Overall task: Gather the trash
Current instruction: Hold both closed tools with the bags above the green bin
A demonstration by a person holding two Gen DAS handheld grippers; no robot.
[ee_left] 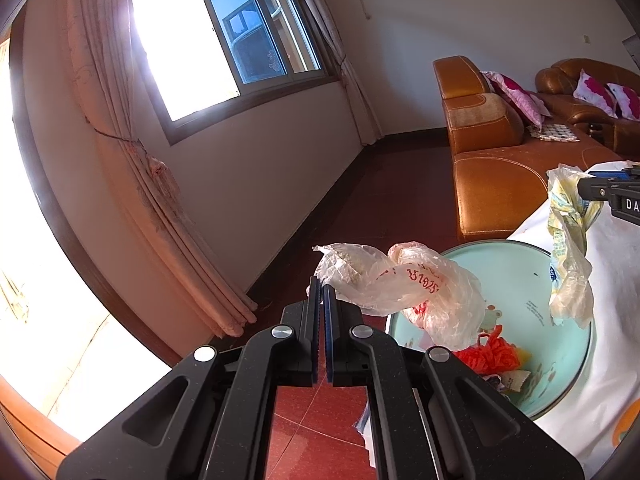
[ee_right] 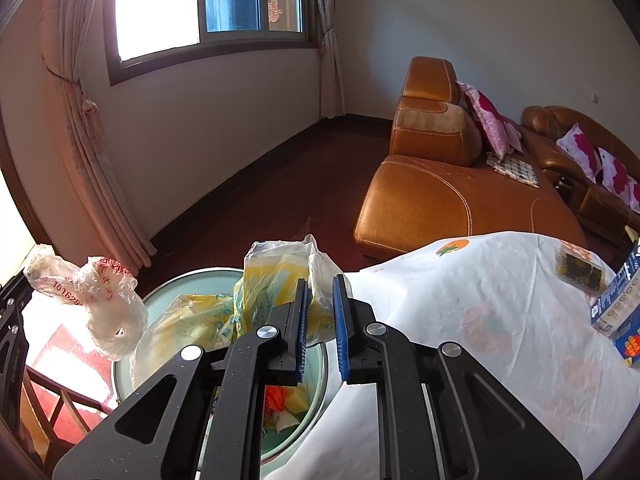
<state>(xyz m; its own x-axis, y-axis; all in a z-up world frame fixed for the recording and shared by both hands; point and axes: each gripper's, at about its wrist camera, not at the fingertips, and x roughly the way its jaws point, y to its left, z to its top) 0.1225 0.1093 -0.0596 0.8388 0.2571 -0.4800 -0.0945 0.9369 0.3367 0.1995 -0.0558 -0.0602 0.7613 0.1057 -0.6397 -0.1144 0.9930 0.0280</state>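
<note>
Left gripper (ee_left: 322, 292): fingers pressing nearly together, pinching an edge of a crumpled clear plastic bag with red print (ee_left: 404, 284); the bag is hanging over the near rim of the bin.

Right gripper (ee_right: 320, 292): blue-padded fingers standing slightly apart with a fold of a yellow-and-green printed plastic bag (ee_right: 280, 280) lying between them; whether the pads are gripping it, I cannot tell. The bag is drooping over the bin's mouth.

Pale green round trash bin (ee_left: 516, 264): sitting on the red tiled floor just beside the table, holding orange netting (ee_left: 494, 354) and paper scraps.

Table with white fruit-print cloth (ee_right: 480, 300): carrying a blue carton (ee_right: 620, 300) at its right edge.

Orange leather sofa (ee_right: 432, 188): standing beyond, bearing pink floral cushions (ee_right: 492, 120).

Window (ee_left: 224, 40) and pink tied curtain (ee_left: 132, 152): lining the far wall.
</note>
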